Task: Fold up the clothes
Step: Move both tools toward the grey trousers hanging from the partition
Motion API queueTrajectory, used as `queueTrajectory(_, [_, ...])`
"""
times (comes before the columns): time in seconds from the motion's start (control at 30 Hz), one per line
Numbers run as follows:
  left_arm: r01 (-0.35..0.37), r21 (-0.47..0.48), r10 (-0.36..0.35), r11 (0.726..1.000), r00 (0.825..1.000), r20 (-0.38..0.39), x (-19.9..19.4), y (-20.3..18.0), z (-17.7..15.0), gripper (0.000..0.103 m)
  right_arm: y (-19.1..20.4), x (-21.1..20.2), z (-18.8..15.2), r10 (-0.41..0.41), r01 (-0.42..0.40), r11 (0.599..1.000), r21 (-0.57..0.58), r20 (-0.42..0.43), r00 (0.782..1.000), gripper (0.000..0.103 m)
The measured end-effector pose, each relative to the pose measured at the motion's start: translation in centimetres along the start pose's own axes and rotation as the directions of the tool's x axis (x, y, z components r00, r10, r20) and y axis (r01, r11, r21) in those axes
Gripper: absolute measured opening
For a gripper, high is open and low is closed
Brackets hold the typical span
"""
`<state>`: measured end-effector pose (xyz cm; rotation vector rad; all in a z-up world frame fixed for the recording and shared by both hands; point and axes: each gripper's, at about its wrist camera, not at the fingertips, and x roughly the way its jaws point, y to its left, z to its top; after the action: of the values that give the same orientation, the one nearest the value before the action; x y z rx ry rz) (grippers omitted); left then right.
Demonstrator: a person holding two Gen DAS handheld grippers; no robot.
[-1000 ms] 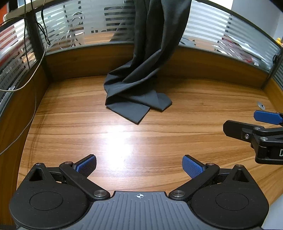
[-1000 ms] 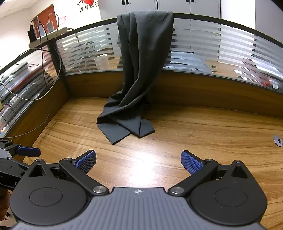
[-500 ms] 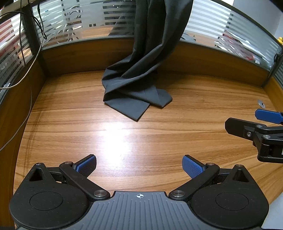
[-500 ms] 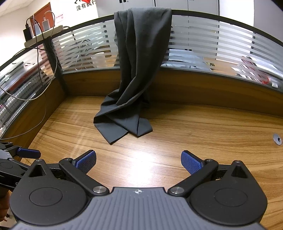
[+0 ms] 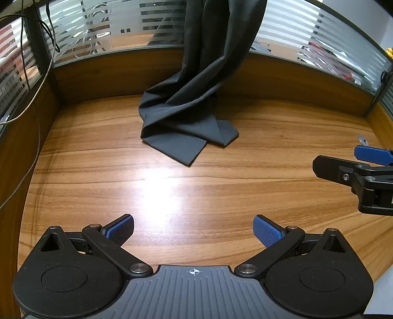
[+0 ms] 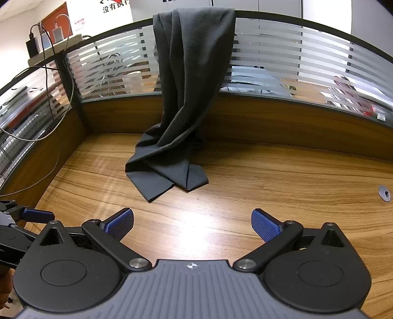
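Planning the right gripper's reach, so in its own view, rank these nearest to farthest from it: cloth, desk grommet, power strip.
1. Cloth: ahead, slightly left, draped onto the desk.
2. Grommet: far right; close to the cloth's distance, hard to call.
3. Power strip: upper left, on the partition.

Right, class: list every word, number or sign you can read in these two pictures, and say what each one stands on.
"没有执行": red characters on the white wall sign in the right wrist view; its top is cut off.
Small red notice beside the brown door: too small to read.
White lettering on the right gripper's body in the left wrist view: cut off at the edge, unreadable.
Nothing else carries text.
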<state>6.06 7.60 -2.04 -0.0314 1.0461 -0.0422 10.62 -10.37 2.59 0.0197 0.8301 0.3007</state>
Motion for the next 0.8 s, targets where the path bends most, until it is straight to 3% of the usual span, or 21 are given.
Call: queueTrajectory(0.8, [0.015,0.007,-0.015,1.0,1.0,-0.026,0.31,0.86,0.59,0.103,-0.24,0.35,-0.18,-0.003,0.003,1.0,0.01,-0.007,1.0,0.102])
